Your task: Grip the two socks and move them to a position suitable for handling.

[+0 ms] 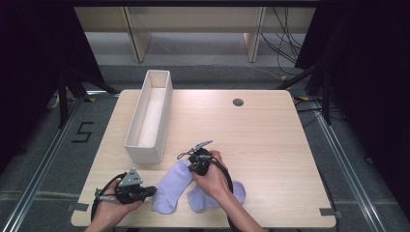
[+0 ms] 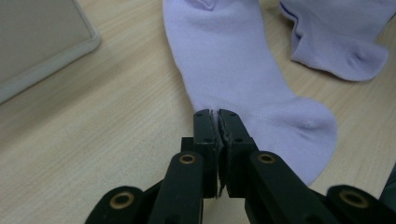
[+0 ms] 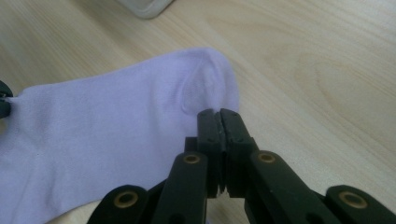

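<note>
Lavender sock (image 1: 173, 186) lies flat on the bench (image 1: 270, 140), near the front edge, just in front of the white bin (image 1: 150, 116). A second lavender sock (image 1: 212, 198) sits just beside it on the right, partly under the right hand (image 1: 215, 179). We have both tools on the first sock: left gripper (image 2: 217, 116) has its jaws clenched on the edge near one end, right gripper (image 3: 218, 116) has its jaws clenched on the edge near the rounded far end (image 3: 210, 79). We judge the sock light, soft and floppy: it should sag between the two pinch points and may fold if lifted. Grip is thin fabric only, so a shallow pinch could slip; taking hold at opposite ends, as now, looks best for spreading or carrying it. The bin looks empty from above.
</note>
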Demonstrator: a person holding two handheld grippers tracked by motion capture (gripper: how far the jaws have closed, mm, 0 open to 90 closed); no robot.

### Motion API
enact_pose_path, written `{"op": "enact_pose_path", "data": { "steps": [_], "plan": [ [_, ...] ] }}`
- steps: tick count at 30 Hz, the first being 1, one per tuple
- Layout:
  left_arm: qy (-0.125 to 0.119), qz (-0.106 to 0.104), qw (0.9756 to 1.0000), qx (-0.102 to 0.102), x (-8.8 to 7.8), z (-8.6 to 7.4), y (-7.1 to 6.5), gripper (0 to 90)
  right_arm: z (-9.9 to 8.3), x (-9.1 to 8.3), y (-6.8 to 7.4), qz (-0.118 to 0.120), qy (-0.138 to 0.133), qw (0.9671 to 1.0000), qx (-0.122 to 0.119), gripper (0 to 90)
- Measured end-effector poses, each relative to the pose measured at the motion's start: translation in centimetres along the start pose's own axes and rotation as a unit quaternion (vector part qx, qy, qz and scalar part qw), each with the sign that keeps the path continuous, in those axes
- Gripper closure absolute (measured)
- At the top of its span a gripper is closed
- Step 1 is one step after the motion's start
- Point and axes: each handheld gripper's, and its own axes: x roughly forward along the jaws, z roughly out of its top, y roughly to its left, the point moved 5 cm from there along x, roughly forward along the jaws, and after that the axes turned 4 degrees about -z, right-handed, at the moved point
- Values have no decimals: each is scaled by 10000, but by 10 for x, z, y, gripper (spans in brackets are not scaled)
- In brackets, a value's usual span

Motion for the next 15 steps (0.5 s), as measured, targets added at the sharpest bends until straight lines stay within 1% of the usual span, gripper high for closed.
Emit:
{"op": "enact_pose_path", "data": {
  "steps": [1, 2, 3, 4, 5, 6, 8, 9, 10, 11, 12, 13, 15],
  "plan": [
    [-23, 0, 10000, 7, -1, 1, 0, 860, 0, -2, 1, 6, 7, 10000, 63, 881],
    [11, 6, 10000, 69, -2, 2, 0, 860, 0, -4, 1, -1, -7, 10000, 85, 881],
    [2, 46, 10000, 88, -2, 3, 0, 860, 2, -4, 0, 6, -110, 9999, -10, 881],
    [11, 62, 9999, 112, -2, 4, 1, 860, 2, -5, 0, 9, -95, 10000, 26, 881],
    [18, 60, 9999, 124, -3, 4, 1, 860, 2, -5, -1, -10, -118, 9999, 1, 881],
    [-24, 38, 10000, 80, -2, 5, 0, 860, 2, -5, -1, -9, -116, 9999, 18, 881],
    [2, 56, 9999, 103, -3, 5, 1, 860, 2, -5, -1, -8, -117, 9999, 16, 881],
    [-67, -6, 10000, 56, -3, 5, 0, 861, 1, -6, -2, 18, -123, 9999, -1, 881],
    [-80, -9, 10000, 38, -4, 6, 0, 862, 1, -6, -1, 12, -121, 9999, 44, 881],
    [-127, 16, 9999, 14, -4, 7, 0, 862, 2, -7, -2, -19, -147, 9999, 7, 881],
    [-114, -20, 9999, 35, -6, 7, 0, 862, 2, -8, -2, -3, -161, 9999, 12, 882],
    [-166, 39, 9999, 17, -7, 8, 0, 862, 3, -9, -2, -10, -176, 9998, 17, 881],
    [-158, 2, 9999, 26, -8, 9, 0, 863, 4, -11, -2, 0, -198, 9998, -7, 881]
  ]
}}
